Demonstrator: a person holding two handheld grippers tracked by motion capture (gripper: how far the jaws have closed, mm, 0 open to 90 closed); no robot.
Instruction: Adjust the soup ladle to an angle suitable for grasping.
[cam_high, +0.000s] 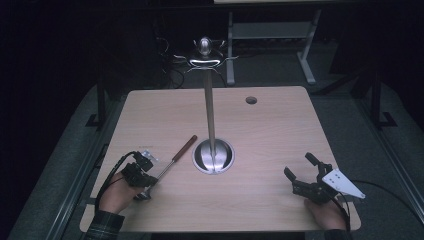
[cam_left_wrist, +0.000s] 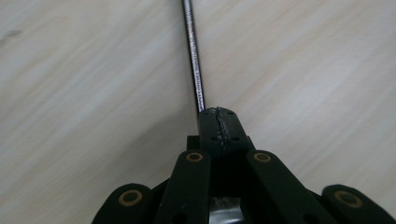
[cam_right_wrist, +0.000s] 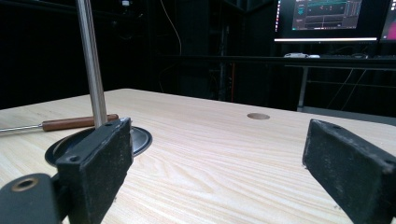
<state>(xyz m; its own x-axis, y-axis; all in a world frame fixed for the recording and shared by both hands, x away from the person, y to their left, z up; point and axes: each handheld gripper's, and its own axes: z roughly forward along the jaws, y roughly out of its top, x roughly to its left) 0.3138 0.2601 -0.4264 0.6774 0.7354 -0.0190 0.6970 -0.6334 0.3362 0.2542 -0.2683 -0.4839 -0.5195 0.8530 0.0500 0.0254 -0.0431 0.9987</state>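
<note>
The left tongs (cam_left_wrist: 218, 122) are closed tight on the thin metal shaft of a long-handled utensil (cam_high: 172, 159), the jaws meeting around it with the steel running straight out ahead of them in the left gripper view. The grip sits low on the shaft, close to the working end, which is probably why the brown wooden handle (cam_high: 188, 142) points away toward the stand: held this way, the handle end would lead if the utensil is to be lifted up to the hooks. The utensil lies on the counter (cam_high: 270, 125) at the person's left, slanting up toward the round base (cam_high: 213, 156) of the utensil stand (cam_high: 210, 105), its handle tip near the base but apart from it. The left hand (cam_high: 117, 195) is low at the near left edge, knuckles just above the wood.

The right tongs (cam_high: 300, 172) stand wide apart and empty, resting low at the near right and aimed toward the stand, apparently waiting.
</note>
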